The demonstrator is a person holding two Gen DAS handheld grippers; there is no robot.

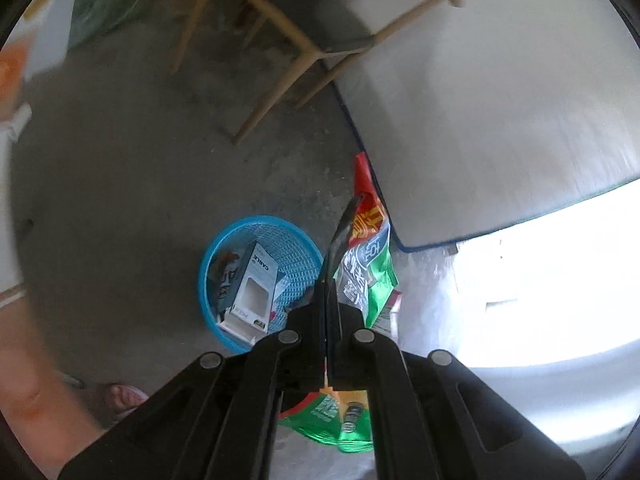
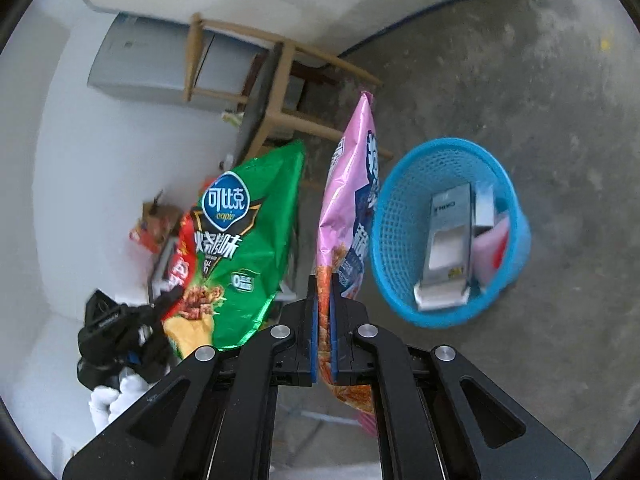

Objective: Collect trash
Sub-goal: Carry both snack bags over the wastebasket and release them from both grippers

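Observation:
My left gripper (image 1: 329, 300) is shut on a green and red chip bag (image 1: 368, 264), which sticks up past the fingertips and hangs out below the jaws. A blue mesh basket (image 1: 296, 240) stands on the floor just left of it, with a white carton (image 1: 256, 284) and other packaging inside. In the right wrist view my right gripper (image 2: 324, 284) is shut on a pink snack bag (image 2: 348, 184) held upright between the blue pads. The basket (image 2: 400, 216) lies just right of that bag. The green bag (image 2: 244, 248) hangs to the left from the other gripper (image 2: 120, 328).
A wooden chair (image 1: 280, 40) stands beyond the basket beside a white mat with a blue edge (image 1: 480, 100). A grey cabinet (image 2: 152, 68) sits behind the chair (image 2: 280, 92). Red and brown packaging (image 2: 156, 224) lies by the wall. A foot in a pink slipper (image 1: 124, 396) is near left.

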